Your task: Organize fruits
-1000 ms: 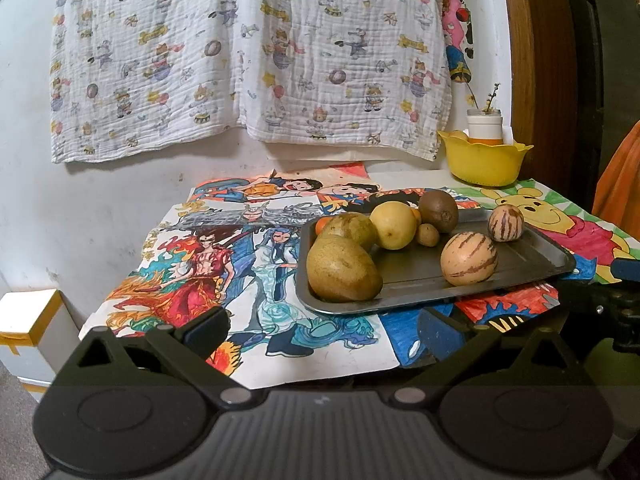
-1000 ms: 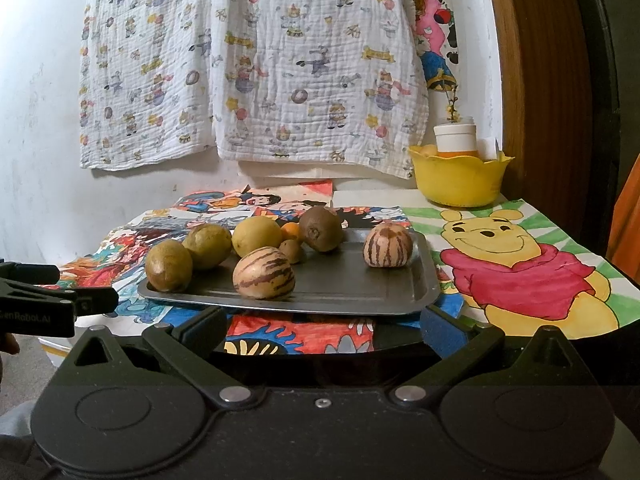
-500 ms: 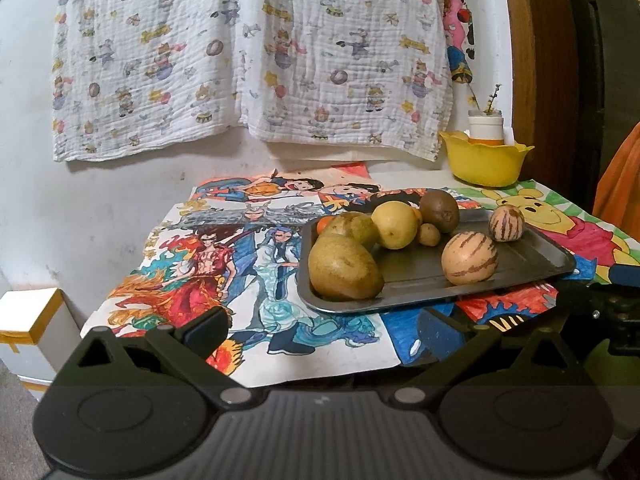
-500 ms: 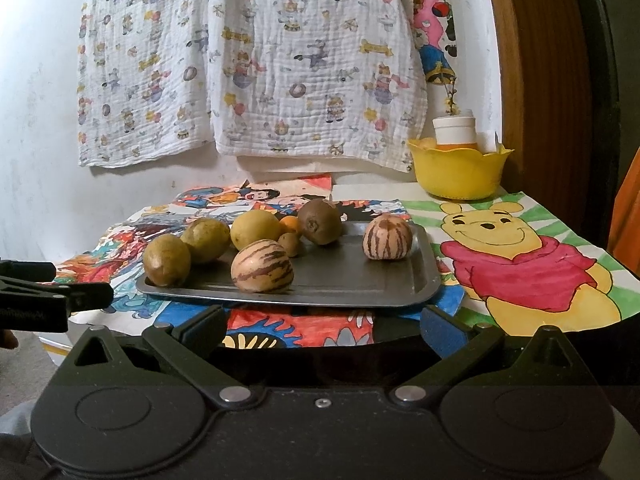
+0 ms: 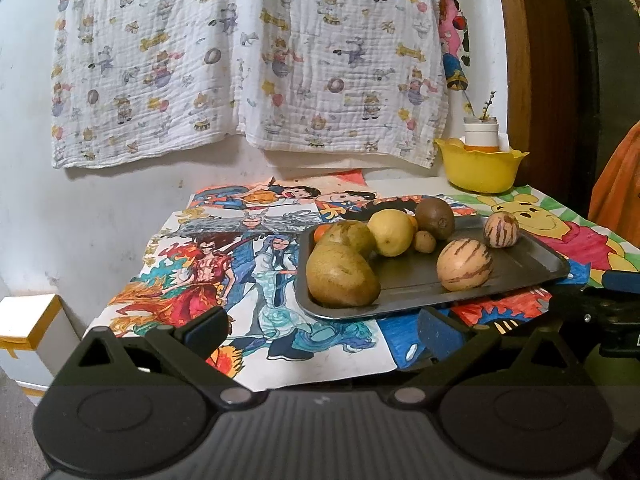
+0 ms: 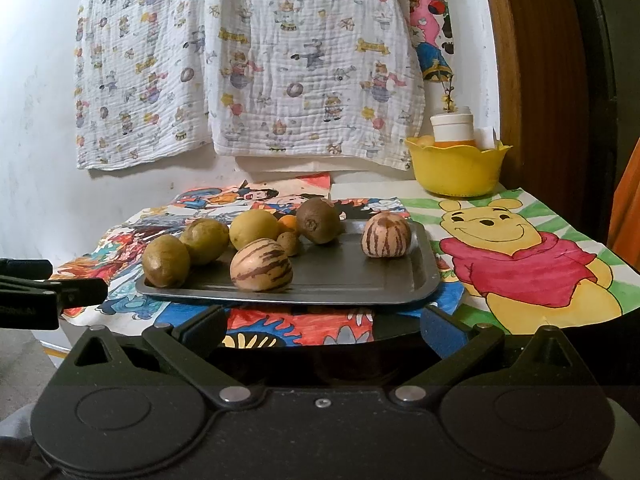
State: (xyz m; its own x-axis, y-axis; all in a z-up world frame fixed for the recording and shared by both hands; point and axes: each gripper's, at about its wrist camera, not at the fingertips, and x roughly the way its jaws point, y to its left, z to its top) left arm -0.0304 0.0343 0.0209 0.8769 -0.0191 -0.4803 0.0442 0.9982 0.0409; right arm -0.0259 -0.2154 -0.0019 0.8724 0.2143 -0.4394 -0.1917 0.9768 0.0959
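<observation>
A dark metal tray [image 5: 532, 268] [image 6: 400, 284] sits on a table covered with cartoon drawings. On it lie two green-brown pears [image 5: 342, 276] [image 6: 166, 261], a yellow lemon [image 5: 391, 232] [image 6: 254, 229], a brown kiwi [image 5: 435, 217] [image 6: 319, 220], a small brown fruit [image 5: 424, 241], a partly hidden orange [image 6: 289, 224] and two striped melons [image 5: 464, 265] [image 6: 262, 265] [image 6: 386, 236]. My left gripper [image 5: 322, 330] is open and empty, short of the tray's near left edge. My right gripper [image 6: 322, 330] is open and empty before the tray's front edge.
A yellow bowl [image 5: 480, 168] [image 6: 456, 170] with a white jar stands at the back right by a wooden frame. A patterned cloth [image 5: 248, 52] hangs on the wall. A white box [image 5: 28, 332] sits low at the left. A Winnie-the-Pooh drawing [image 6: 520, 252] lies right of the tray.
Both grippers have drifted very slightly; the views are almost the same. No fruit has moved.
</observation>
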